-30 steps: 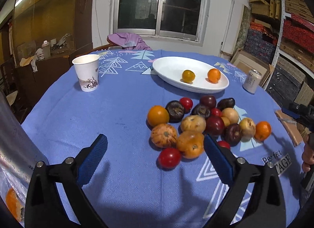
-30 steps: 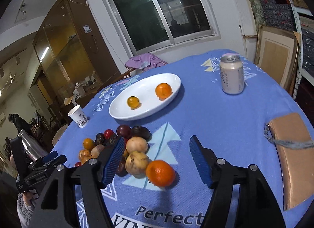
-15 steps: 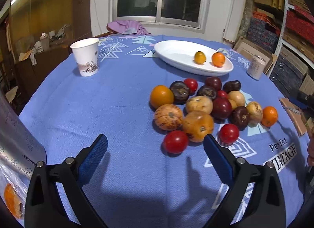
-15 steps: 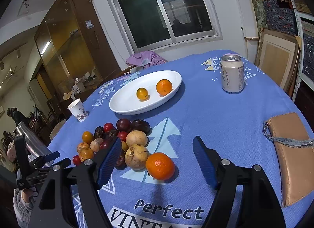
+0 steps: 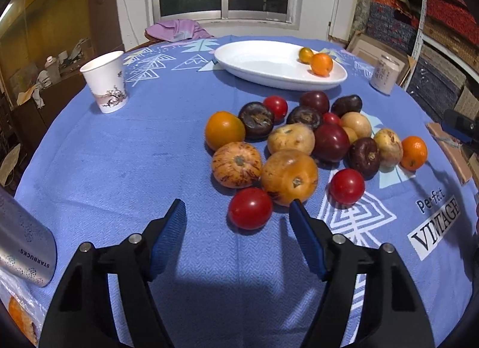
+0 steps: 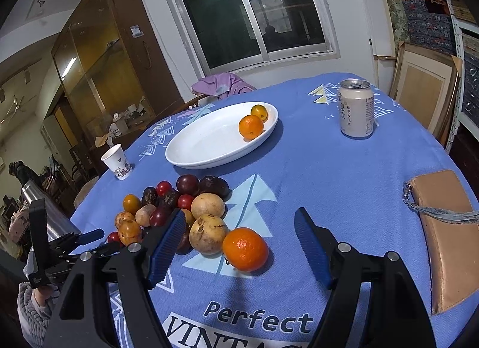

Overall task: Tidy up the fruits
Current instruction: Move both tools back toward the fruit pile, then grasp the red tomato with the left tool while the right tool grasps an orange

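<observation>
A pile of several fruits lies on the blue tablecloth: red tomatoes, dark purple fruits, tan ones and oranges. In the left wrist view my left gripper (image 5: 237, 206) hangs low over the cloth with its jaws closing. A red tomato (image 5: 251, 208) sits between its tips, untouched by the pads. A speckled orange fruit (image 5: 289, 176) lies just beyond. In the right wrist view my right gripper (image 6: 240, 216) is open around a mandarin (image 6: 245, 249), with gaps on both sides. The white oval plate (image 6: 209, 144) farther back holds two small oranges (image 6: 251, 127).
A paper cup (image 5: 106, 82) stands at the back left and a drink can (image 6: 356, 108) at the back right. A tan wallet (image 6: 446, 228) lies by the right edge. A steel tumbler (image 5: 24, 249) and a plastic bag are at the near left.
My left gripper came forward and down toward the pile, and its jaws narrowed around the near red tomato. The right gripper's jaws widened a little; that hand stayed put.
</observation>
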Demonstrator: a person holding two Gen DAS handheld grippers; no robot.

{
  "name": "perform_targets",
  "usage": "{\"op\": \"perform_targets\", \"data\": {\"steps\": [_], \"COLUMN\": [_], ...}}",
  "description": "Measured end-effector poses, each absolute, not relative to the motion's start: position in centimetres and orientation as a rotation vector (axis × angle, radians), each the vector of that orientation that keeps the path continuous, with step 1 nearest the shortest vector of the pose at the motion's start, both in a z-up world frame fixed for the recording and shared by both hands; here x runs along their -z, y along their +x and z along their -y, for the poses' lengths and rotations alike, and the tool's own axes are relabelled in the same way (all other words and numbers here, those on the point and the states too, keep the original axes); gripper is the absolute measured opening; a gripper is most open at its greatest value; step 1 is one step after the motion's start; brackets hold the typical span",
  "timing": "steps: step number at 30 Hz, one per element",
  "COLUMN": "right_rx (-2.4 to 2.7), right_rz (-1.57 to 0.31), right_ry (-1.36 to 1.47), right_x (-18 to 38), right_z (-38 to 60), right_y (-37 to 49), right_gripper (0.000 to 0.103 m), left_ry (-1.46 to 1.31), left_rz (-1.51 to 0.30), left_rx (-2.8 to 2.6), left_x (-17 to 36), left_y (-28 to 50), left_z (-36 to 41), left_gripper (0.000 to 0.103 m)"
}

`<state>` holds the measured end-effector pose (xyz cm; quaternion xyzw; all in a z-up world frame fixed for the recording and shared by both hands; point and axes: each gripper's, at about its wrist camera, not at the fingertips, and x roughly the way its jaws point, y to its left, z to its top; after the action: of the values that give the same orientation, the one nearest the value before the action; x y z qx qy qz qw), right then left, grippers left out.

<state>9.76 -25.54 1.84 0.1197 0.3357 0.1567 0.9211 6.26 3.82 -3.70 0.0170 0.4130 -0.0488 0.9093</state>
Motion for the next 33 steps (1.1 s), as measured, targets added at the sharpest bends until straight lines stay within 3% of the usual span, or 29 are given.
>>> {"op": "perform_targets", "data": {"steps": [12,15,33], "right_rx": [-0.319,-0.315,-0.27], "right_rz": [-0.691,-0.696,-0.822], "right_ry": [0.252,0.256,0.077], "right_x": [-1.8,-1.7,1.4], "right_z": [25.6,25.8,22.8], "right_y": [9.7,9.8,10.6], "right_gripper": [0.079,0.079,0.079], "left_ry": [-0.012,-0.02,-0.076], "left_rz": [-0.88,-0.882,-0.776], "left_rx": [0.173,0.18,0.093], "left_x": [4.2,4.2,2.3], "left_y": [7.3,7.3,5.7], "left_z": [-3.8,-3.8,-5.9], "left_gripper": [0.043,0.032,0.03]}}
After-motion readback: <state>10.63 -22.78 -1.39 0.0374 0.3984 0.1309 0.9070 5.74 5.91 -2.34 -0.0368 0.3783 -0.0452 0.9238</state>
